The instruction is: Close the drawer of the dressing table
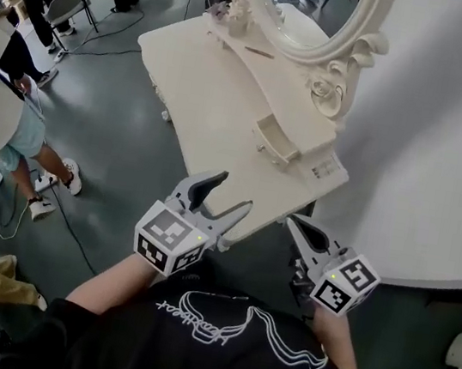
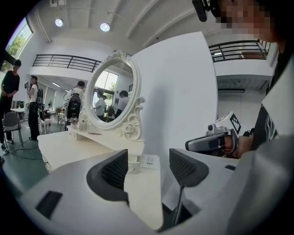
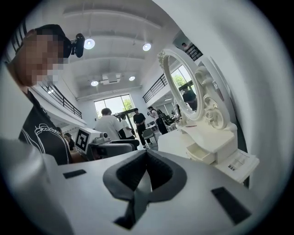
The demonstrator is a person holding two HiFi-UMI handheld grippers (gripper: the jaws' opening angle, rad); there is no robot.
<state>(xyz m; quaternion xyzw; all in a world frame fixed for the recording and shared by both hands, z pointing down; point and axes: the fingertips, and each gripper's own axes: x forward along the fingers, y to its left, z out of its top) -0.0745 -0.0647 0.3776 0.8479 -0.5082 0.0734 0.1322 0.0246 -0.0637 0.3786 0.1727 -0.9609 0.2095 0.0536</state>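
The cream dressing table (image 1: 217, 108) with its oval mirror (image 1: 307, 9) stands against a white wall. A small drawer (image 1: 274, 143) under the mirror shelf is pulled out, and in the right gripper view the drawer (image 3: 202, 151) shows its empty inside. My left gripper (image 1: 234, 190) hovers just short of the table's near edge, well apart from the drawer, open and holding nothing. In its own view the left gripper (image 2: 148, 156) points along the tabletop. My right gripper (image 1: 294, 224) hangs beside the table's near corner, shut with nothing in it, its pads (image 3: 138, 172) touching.
A white printed sheet (image 1: 325, 168) lies on the table's near corner beside the drawer. The curved white wall (image 1: 428, 150) bounds the right side. Several people (image 1: 5, 126), chairs (image 1: 64, 5) and a floor cable (image 1: 67, 232) are on the grey floor to the left.
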